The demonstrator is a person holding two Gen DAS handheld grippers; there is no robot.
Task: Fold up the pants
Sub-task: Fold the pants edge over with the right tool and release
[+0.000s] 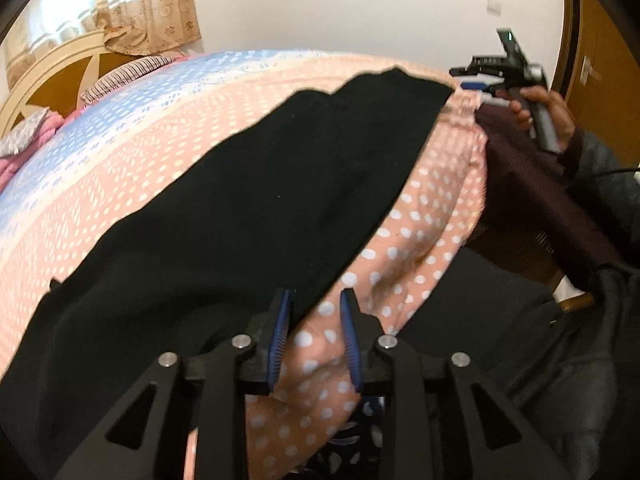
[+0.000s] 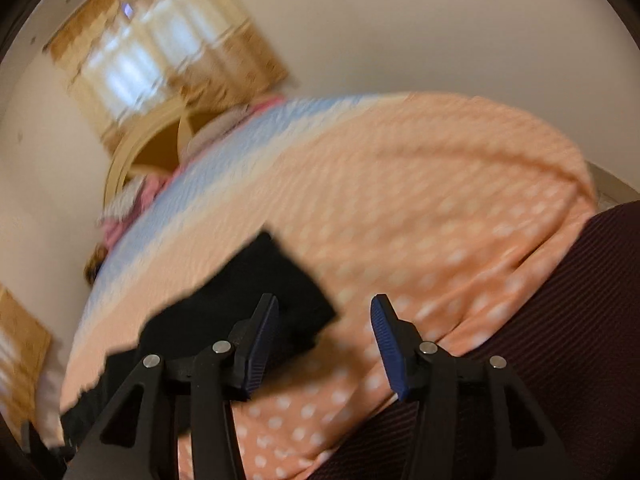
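Observation:
Black pants (image 1: 256, 208) lie stretched diagonally across a bed with a pink dotted cover (image 1: 132, 152). My left gripper (image 1: 316, 300) is open at the pants' near edge, its left finger (image 1: 280, 328) against the black cloth, nothing clamped. My right gripper (image 1: 486, 86) shows in the left wrist view at the far end of the pants, held in a hand. In the right wrist view the right gripper (image 2: 326, 312) is open and empty above the bed cover (image 2: 420, 200), with the pants' end (image 2: 272, 292) just left of it. That view is blurred.
A cream headboard (image 1: 44, 80) and pillows (image 1: 132, 72) are at the far left of the bed. A curtained window (image 1: 116, 4) is behind. A wooden door (image 1: 600, 80) stands at the right. The person's dark maroon clothing (image 2: 560, 320) is at the bed's right edge.

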